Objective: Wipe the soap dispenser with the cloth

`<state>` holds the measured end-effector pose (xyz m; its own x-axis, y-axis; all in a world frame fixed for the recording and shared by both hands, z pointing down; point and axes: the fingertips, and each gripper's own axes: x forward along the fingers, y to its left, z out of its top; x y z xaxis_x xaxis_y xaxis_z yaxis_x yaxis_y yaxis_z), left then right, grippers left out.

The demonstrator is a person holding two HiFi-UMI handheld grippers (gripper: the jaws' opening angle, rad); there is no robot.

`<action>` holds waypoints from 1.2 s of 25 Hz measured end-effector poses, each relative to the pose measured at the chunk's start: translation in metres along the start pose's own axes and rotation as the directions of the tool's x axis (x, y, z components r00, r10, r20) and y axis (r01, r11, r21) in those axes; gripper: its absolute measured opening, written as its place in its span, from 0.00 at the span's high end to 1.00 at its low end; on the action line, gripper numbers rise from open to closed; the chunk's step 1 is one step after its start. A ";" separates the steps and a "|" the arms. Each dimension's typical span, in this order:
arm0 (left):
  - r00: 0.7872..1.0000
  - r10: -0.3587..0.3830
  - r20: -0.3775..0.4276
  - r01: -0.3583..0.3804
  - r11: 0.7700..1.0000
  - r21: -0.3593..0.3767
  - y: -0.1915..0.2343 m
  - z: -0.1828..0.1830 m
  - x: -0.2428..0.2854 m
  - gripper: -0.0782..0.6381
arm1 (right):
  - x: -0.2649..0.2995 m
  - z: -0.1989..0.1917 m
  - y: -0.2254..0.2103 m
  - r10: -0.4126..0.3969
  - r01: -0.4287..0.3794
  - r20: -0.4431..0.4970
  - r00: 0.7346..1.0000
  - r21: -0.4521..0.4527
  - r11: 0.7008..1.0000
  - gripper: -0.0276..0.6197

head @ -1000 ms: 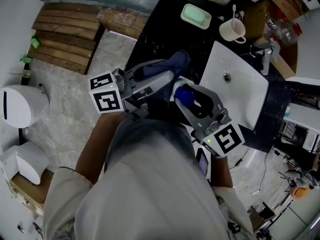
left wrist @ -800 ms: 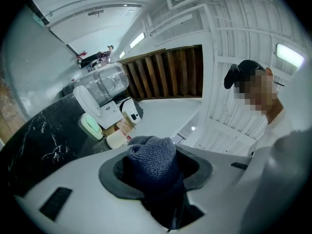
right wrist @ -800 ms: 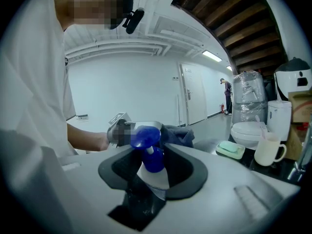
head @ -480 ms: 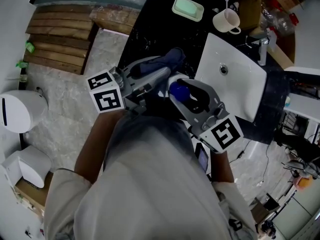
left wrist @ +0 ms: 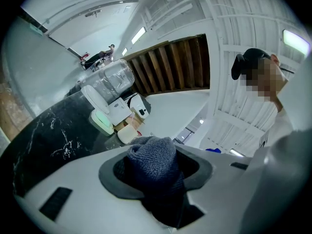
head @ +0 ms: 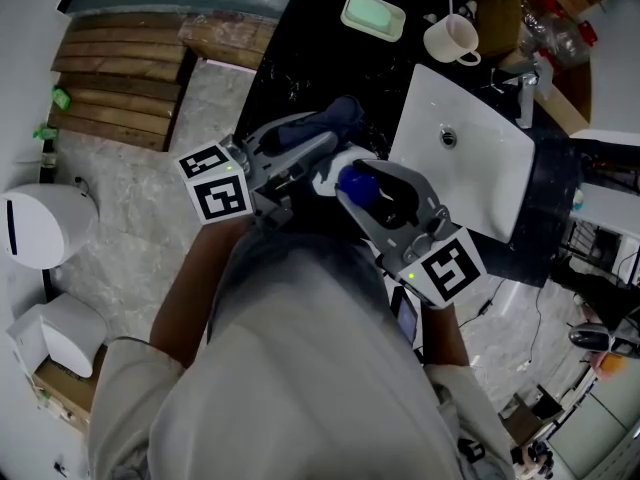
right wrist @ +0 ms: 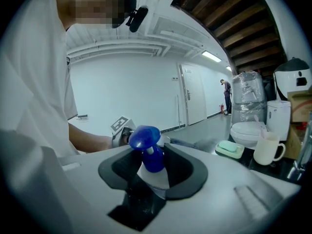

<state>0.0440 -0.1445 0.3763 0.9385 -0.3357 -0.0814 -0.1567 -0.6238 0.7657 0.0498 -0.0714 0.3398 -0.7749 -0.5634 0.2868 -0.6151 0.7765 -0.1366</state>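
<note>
Left gripper [left wrist: 155, 173]: lowered a little since the earlier frame, its load brought nearer the dispenser; right gripper [right wrist: 153, 168] not shifted. Left jaws are clamped on a bunched dark blue cloth [left wrist: 152, 157]. Right jaws are set wide and closed on the soap dispenser [right wrist: 148, 152], held by its white body with the blue pump head uppermost. In the head view the cloth is found just left of the dispenser; contact cannot be confirmed. The wiping stroke is judged to fall to the left gripper, carried rightward.

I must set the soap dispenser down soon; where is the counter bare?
Bare: the black countertop strip left of the sink basin, nearer than the soap dish. Crowded: the back edge, with soap dish, mug and faucet.
</note>
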 end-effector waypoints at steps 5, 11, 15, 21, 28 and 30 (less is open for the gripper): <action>0.998 0.057 0.002 -0.057 0.997 0.046 0.009 -0.002 -0.003 0.67 | 0.001 -0.001 0.001 0.001 -0.001 -0.007 1.000 -0.011 1.000 0.75; 0.996 0.084 0.001 -0.084 0.996 0.036 0.019 -0.007 -0.006 0.67 | 0.001 -0.001 0.002 -0.002 0.002 -0.009 1.000 -0.014 1.000 0.75; 0.995 0.099 -0.003 -0.099 0.995 0.032 0.024 -0.010 -0.008 0.67 | 0.002 -0.001 0.002 -0.007 0.007 -0.010 1.000 -0.011 1.000 0.75; 0.992 0.122 -0.015 -0.121 0.992 0.027 0.032 -0.015 -0.015 0.67 | 0.004 0.000 0.004 -0.007 0.006 -0.013 1.000 -0.020 1.000 0.75; 0.987 0.155 -0.046 -0.156 0.988 -0.006 0.042 -0.025 -0.026 0.67 | 0.005 0.000 0.003 -0.004 0.004 -0.020 1.000 -0.028 1.000 0.75; 0.986 0.157 -0.052 -0.158 0.987 -0.016 0.044 -0.028 -0.028 0.67 | 0.005 0.001 0.003 -0.005 0.005 -0.021 1.000 -0.029 1.000 0.75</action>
<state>0.0194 -0.1428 0.4299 0.9169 -0.3921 0.0737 -0.2983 -0.5510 0.7793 0.0439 -0.0721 0.3404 -0.7683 -0.5615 0.3073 -0.6144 0.7816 -0.1079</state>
